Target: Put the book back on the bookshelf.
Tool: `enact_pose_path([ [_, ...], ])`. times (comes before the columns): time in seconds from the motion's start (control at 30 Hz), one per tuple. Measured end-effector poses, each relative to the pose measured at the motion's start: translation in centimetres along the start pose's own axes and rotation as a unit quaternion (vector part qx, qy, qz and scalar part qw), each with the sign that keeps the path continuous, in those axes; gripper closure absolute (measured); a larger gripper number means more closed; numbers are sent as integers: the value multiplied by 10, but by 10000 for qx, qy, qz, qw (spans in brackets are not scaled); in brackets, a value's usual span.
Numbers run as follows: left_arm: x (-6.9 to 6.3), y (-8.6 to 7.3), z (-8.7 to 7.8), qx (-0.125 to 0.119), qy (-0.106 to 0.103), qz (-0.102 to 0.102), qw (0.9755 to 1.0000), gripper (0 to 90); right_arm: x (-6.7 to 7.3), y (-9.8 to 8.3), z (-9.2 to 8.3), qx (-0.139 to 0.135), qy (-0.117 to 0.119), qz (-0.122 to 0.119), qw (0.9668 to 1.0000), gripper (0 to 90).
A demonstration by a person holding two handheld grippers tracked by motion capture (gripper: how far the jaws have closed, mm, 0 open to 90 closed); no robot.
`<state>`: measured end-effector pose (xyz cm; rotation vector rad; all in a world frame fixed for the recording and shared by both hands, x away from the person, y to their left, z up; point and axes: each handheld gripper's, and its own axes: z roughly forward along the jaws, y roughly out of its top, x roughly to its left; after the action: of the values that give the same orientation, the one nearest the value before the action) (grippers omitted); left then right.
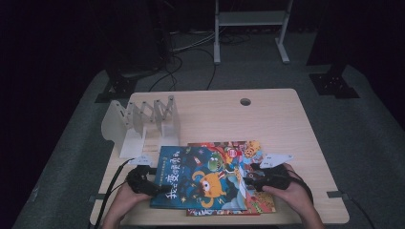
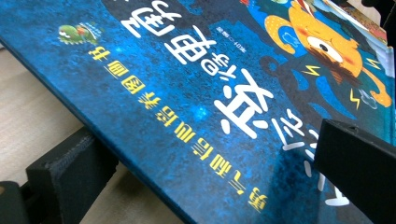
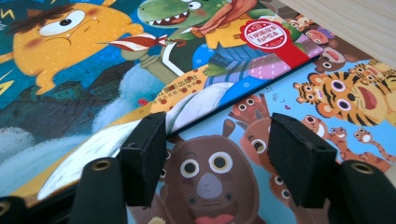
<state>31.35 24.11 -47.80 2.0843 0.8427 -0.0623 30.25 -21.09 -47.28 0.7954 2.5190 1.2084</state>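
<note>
Table (image 1: 267,114) holds blue book (image 2: 187,93); left gripper's (image 2: 210,154) fingers (image 2: 70,172) straddle its edge.

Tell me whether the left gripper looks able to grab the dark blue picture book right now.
Probably yes. The left gripper is open, straddling the edge of the dark blue picture book, one finger below and one above; nothing blocks it.
</note>
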Motion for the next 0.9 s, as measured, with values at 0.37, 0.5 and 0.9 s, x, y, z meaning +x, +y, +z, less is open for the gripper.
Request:
enact_pose_path([
  [0.37, -7, 4, -4, 90, 142, 24, 9999, 0, -2, -3, 1, -73, 16, -2, 10000, 275],
  [0.5, -11, 8, -12, 28, 93, 50, 9999, 0, -2, -2, 2, -72, 38, -14, 10000, 272],
  [0.9, -31, 36, -43, -402, 180, 432, 9981, 0, 5, 1, 4, -50, 174, -165, 9997, 280],
])
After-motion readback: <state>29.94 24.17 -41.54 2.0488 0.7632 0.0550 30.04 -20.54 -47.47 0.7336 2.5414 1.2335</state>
